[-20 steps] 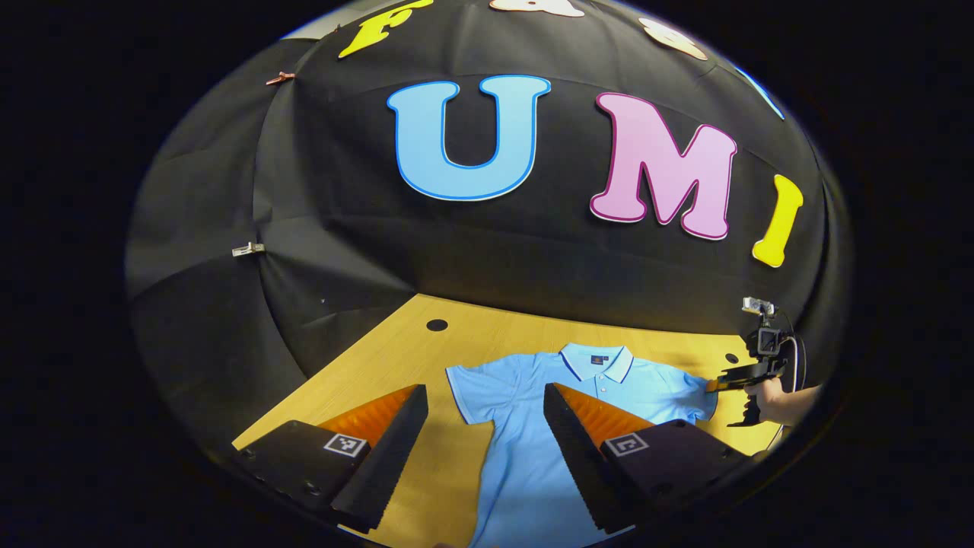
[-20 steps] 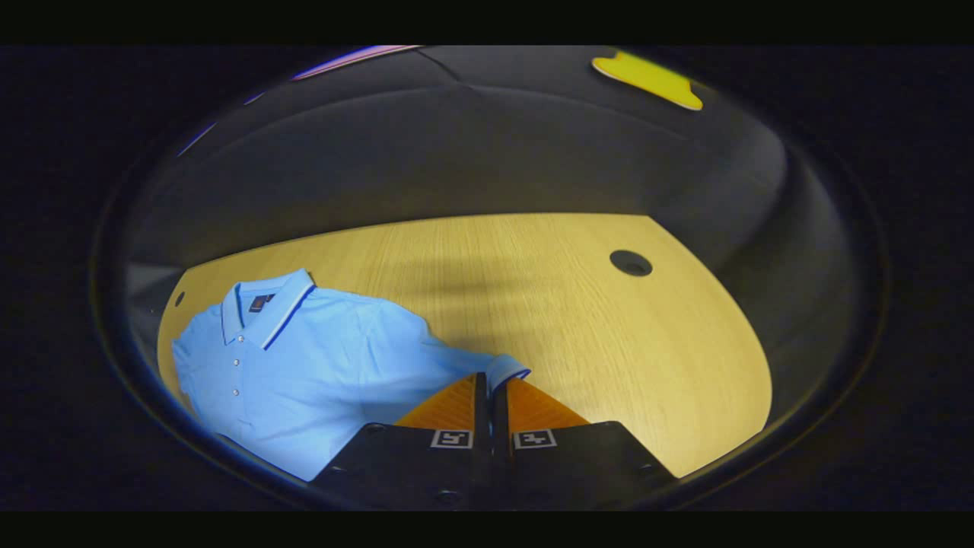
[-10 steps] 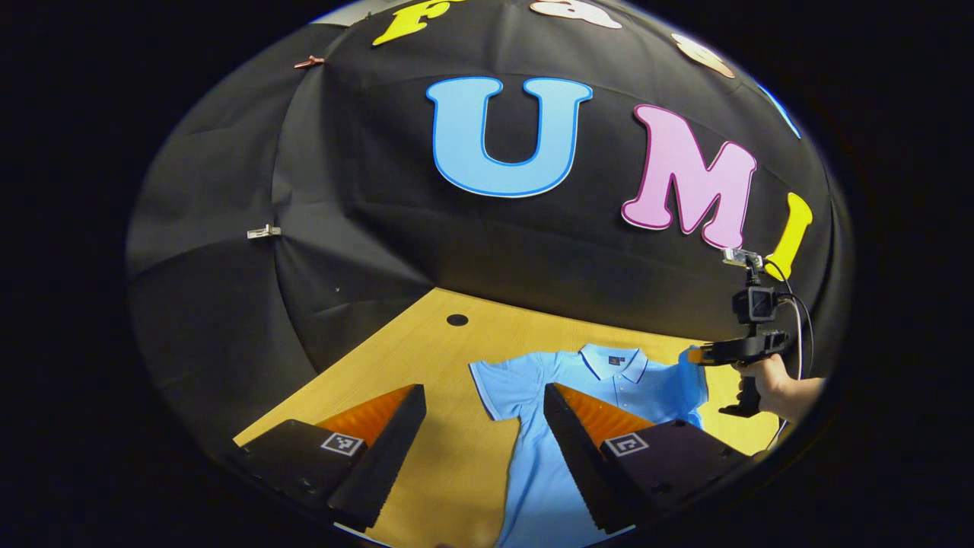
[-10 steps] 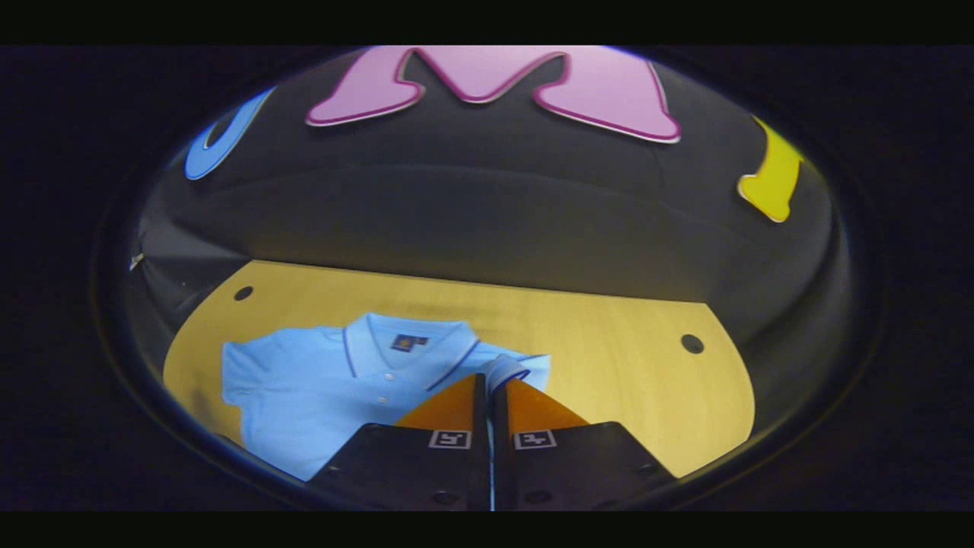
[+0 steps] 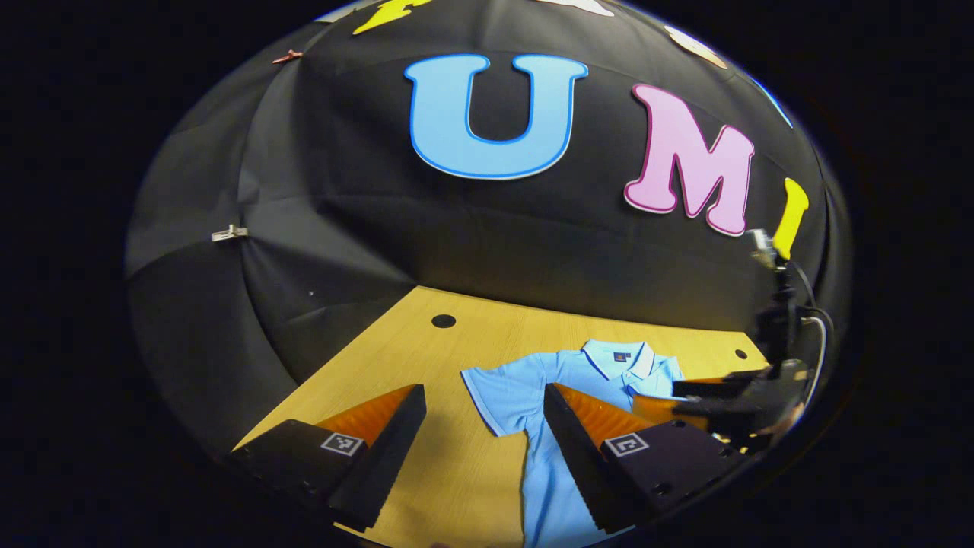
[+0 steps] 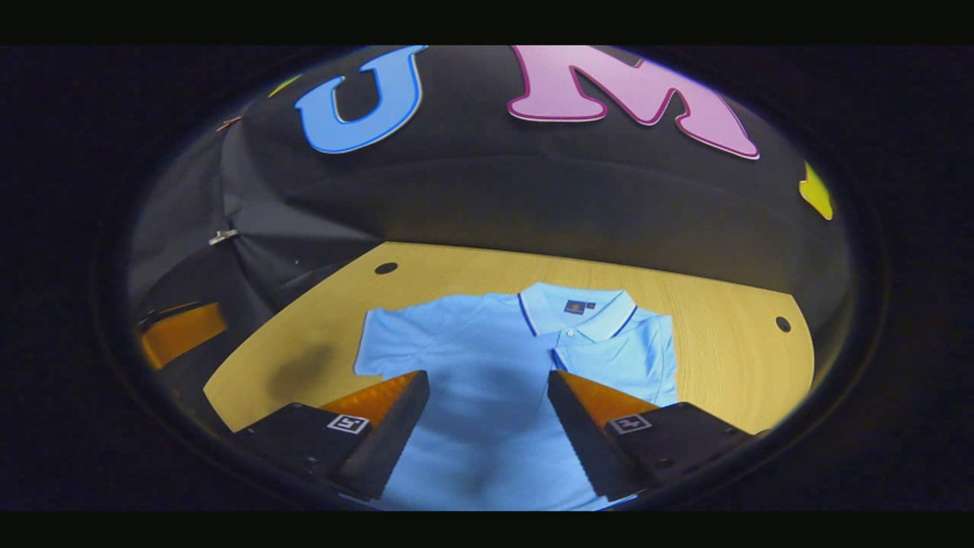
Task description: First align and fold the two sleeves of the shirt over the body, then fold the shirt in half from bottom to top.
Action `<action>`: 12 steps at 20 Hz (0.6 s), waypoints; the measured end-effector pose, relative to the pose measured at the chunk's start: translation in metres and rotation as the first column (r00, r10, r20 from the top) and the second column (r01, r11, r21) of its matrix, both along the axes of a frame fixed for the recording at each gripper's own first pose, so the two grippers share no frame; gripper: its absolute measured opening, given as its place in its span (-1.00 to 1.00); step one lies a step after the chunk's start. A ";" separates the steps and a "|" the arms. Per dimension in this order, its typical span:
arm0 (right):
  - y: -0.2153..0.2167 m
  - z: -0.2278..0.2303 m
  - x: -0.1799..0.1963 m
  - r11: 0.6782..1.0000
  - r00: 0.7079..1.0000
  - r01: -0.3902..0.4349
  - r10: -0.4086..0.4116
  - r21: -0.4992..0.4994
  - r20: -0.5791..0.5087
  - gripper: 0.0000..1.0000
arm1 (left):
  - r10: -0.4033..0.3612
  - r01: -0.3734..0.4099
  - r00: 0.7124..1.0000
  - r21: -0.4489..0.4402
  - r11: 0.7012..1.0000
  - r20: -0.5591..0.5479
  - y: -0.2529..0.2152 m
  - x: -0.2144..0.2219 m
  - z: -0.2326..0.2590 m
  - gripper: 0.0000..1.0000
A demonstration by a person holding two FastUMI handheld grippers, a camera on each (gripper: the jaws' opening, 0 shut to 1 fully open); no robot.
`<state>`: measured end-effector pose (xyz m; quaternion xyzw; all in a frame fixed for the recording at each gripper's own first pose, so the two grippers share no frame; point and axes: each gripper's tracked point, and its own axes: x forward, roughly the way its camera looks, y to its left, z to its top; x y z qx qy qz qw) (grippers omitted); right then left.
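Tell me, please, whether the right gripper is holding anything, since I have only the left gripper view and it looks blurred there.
Observer: No. In the right gripper view the right gripper is open, its fingers wide apart above the shirt, with nothing between them.
Operator: Where is the sleeve on that side?
Observer: Folded in, it seems: that side of the shirt ends in a straight edge, with no sleeve sticking out over the table.
Operator: And the body of the shirt?
Observer: It lies flat and smooth on the table between the fingers.

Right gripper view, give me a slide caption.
Open right hand-held gripper above a blue polo shirt, one sleeve folded in, on a wooden table.
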<state>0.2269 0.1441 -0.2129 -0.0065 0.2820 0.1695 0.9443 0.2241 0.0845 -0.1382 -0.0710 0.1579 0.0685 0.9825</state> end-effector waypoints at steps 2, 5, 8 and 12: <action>-0.021 0.002 -0.023 0.999 1.000 0.026 -0.025 -0.033 0.015 0.98 | -0.034 0.034 0.999 -0.002 0.999 -0.018 -0.001 0.031 -0.019 0.99; -0.059 0.017 -0.060 0.995 0.994 0.097 -0.095 -0.036 0.051 0.98 | -0.032 0.030 0.993 -0.017 0.999 -0.116 0.012 0.104 -0.081 0.98; -0.085 0.020 -0.090 0.991 0.990 0.136 -0.136 -0.006 0.028 0.98 | -0.031 0.031 0.977 -0.003 1.000 -0.209 0.017 0.154 -0.126 0.98; -0.126 0.018 -0.120 0.982 0.982 0.187 -0.187 -0.025 0.011 0.97 | -0.028 0.024 0.962 -0.019 1.000 -0.272 0.019 0.179 -0.154 0.98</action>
